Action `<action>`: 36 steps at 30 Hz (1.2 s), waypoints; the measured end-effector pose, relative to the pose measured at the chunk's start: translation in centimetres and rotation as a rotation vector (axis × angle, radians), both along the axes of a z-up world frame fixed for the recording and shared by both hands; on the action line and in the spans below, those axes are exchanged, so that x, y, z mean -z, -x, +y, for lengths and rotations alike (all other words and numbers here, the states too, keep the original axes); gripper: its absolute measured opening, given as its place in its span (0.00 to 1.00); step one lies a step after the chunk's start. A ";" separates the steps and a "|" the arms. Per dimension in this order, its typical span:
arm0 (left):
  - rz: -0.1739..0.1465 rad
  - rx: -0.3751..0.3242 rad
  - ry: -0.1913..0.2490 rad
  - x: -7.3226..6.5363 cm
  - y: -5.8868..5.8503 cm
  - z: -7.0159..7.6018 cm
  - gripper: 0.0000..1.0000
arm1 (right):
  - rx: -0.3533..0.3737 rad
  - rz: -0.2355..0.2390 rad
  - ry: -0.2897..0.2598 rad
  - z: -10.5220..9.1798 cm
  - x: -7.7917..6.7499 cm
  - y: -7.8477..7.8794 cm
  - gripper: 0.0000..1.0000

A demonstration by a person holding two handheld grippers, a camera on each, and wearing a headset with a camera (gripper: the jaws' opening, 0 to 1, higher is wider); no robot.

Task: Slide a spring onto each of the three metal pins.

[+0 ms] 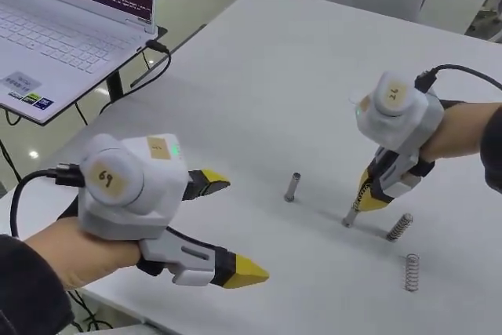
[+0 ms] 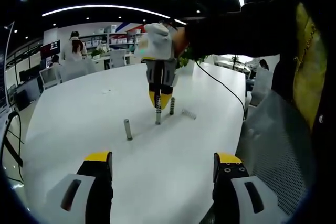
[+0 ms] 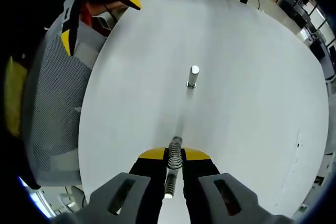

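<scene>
Laptop: far left, open, well apart from the work.
Table: white; carries all pins and springs.
Left gripper: low at the near left, jaws spread wide, nothing between them.
Bare pin: stands on the table between the two grippers and well apart from both. Long axis vertical, no coil on it.
Gripped pin: foot on the table just below the right tips. Long axis tilted, upper end running up between the jaws.
Right gripper: points down at the table, jaws closed on the held spring.
Held spring: pinched between the yellow tips, coiled around the gripped pin, axis along the jaws.
Standing spring: just right of the right tips, not touching. On end, leaning like the gripped pin. Cannot tell whether a pin is inside.
Loose spring: nearest the table's front edge, lying flat, axis running near to far.
</scene>
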State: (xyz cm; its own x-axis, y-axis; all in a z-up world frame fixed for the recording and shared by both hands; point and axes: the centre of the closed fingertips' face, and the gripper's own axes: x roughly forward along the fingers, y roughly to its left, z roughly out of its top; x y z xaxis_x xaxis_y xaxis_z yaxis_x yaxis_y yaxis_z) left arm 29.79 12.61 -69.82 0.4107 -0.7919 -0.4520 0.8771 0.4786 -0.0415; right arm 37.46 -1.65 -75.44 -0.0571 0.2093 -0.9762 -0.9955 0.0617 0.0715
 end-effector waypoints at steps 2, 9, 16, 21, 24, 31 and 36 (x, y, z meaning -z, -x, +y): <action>0.001 0.001 -0.001 0.0 0.0 0.0 0.75 | 0.002 0.001 0.006 0.0 0.3 0.0 0.08; 0.003 0.003 -0.001 0.1 0.2 0.1 0.75 | 0.001 -0.004 0.018 0.3 1.5 0.2 0.09; 0.004 -0.001 0.001 0.0 0.2 0.2 0.74 | 0.013 -0.009 0.017 0.5 2.0 0.2 0.09; 0.007 -0.001 0.000 0.1 0.2 0.2 0.74 | 0.024 -0.013 0.015 0.6 2.4 0.1 0.09; 0.007 0.000 0.000 0.1 0.2 0.2 0.74 | 0.030 -0.017 0.017 0.7 2.7 0.1 0.09; 0.008 0.000 -0.001 0.2 0.2 0.2 0.74 | 0.049 -0.017 0.012 0.7 3.1 0.0 0.09; 0.008 0.003 -0.003 0.2 0.2 0.2 0.73 | 0.059 -0.017 0.009 0.7 3.1 0.0 0.09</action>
State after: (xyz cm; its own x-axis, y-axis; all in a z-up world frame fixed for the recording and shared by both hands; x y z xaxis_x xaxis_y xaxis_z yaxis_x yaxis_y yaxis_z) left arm 29.54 12.77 -69.99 0.4047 -0.7917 -0.4576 0.8783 0.4759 -0.0467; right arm 37.47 -0.91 -78.57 -0.0285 0.2029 -0.9788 -0.9912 0.1212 0.0540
